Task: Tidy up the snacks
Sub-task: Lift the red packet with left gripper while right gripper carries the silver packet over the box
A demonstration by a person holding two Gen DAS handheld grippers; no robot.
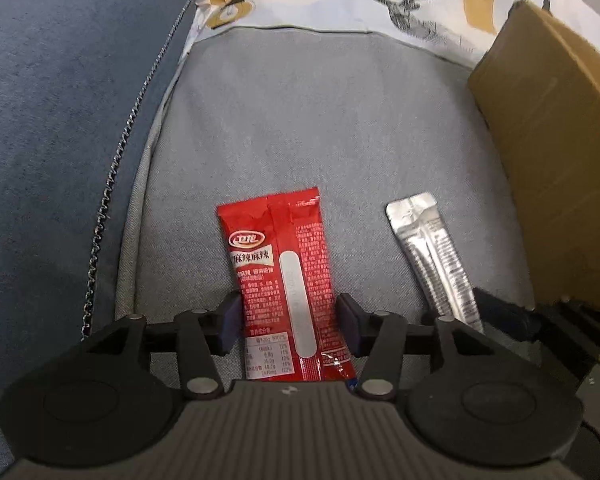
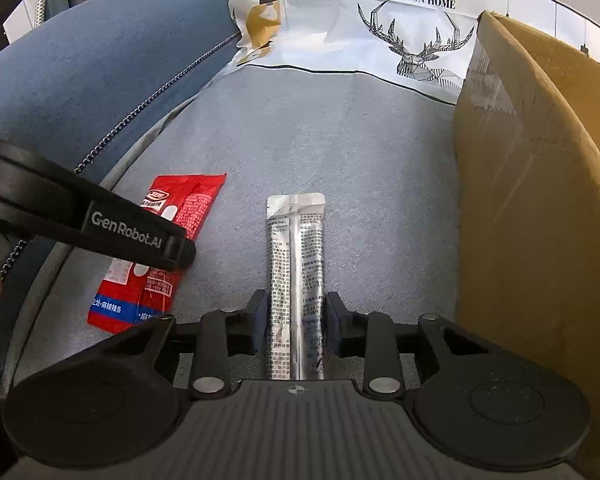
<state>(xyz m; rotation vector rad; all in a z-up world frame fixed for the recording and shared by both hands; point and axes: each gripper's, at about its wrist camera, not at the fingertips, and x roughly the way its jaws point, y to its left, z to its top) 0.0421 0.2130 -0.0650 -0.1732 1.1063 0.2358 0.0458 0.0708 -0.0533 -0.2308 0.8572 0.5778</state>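
Lying flat on a grey woven fabric seat cushion (image 1: 300, 120) are two snack packets: a flat red foil packet with white printed text (image 1: 286, 284) and, to its right, a narrow silver foil stick packet with black print (image 1: 436, 260), the two apart from each other. The left gripper (image 1: 288, 320) points down over the red packet, its black fingers straddling the packet's sides; a thin gap shows on the left side and the right pad sits at the packet's edge, so the jaws look released, not clamped. The right gripper (image 2: 296, 318) straddles the silver stick, both dark pads right against its long edges, apparently clenched on it while it lies on the cushion. A brown cardboard box (image 2: 540, 200) stands on the right, near the silver stick. Behind the cushion runs a white cloth printed with a deer head (image 2: 416, 52), and a blue upholstered armrest (image 2: 100, 64) lies left.
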